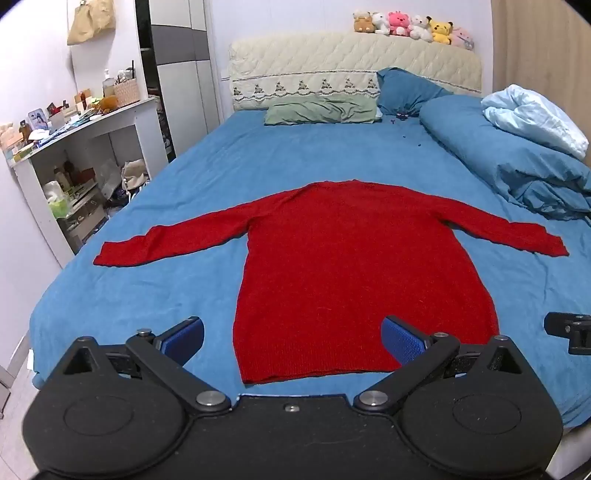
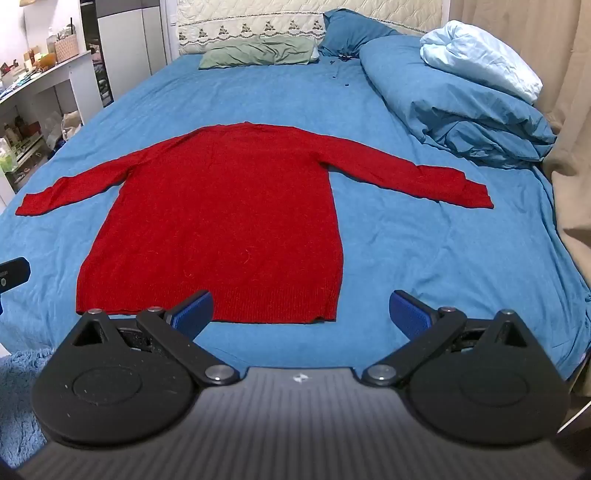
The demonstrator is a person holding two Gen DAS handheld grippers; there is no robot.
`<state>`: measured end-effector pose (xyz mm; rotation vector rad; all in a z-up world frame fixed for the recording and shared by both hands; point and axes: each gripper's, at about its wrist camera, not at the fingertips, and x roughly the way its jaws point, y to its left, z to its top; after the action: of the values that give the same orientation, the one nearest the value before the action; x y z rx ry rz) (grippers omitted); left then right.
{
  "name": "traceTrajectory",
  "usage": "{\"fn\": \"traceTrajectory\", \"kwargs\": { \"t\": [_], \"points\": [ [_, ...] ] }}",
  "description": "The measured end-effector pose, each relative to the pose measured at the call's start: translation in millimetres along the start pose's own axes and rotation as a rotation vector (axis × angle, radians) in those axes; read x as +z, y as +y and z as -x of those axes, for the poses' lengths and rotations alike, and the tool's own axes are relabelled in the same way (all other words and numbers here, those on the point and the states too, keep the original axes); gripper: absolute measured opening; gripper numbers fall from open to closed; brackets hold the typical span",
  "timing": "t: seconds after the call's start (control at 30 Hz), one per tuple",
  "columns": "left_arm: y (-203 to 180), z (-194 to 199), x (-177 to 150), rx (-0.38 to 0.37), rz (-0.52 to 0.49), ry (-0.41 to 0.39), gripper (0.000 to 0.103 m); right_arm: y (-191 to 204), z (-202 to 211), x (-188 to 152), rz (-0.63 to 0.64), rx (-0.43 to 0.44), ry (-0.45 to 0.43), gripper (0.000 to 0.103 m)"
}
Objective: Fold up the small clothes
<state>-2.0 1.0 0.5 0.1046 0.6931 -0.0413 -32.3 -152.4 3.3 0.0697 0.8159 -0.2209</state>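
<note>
A red long-sleeved sweater [image 1: 332,258] lies flat on the blue bed sheet [image 1: 192,173], both sleeves spread out sideways, hem toward me. It also shows in the right wrist view [image 2: 229,229]. My left gripper [image 1: 293,338] is open and empty, hovering above the hem's left half, its blue pads [image 1: 186,334] wide apart. My right gripper [image 2: 301,310] is open and empty above the hem's right corner. The right gripper's edge shows at the right of the left wrist view [image 1: 570,330].
A bunched blue duvet [image 2: 461,110] with a light blue blanket [image 2: 480,62] lies on the bed's right side. A green pillow [image 1: 321,109] and a headboard with plush toys [image 1: 410,26] are at the far end. A cluttered white shelf [image 1: 74,140] stands left of the bed.
</note>
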Motion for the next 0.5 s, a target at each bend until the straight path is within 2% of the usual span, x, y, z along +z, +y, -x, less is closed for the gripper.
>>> {"fn": "traceTrajectory", "kwargs": {
  "t": [0.5],
  "points": [
    [-0.4, 0.2, 0.4, 0.001, 0.018, -0.010, 0.103, 1.1, 2.2, 1.2, 0.003, -0.002, -0.011, 0.103]
  ]
}}
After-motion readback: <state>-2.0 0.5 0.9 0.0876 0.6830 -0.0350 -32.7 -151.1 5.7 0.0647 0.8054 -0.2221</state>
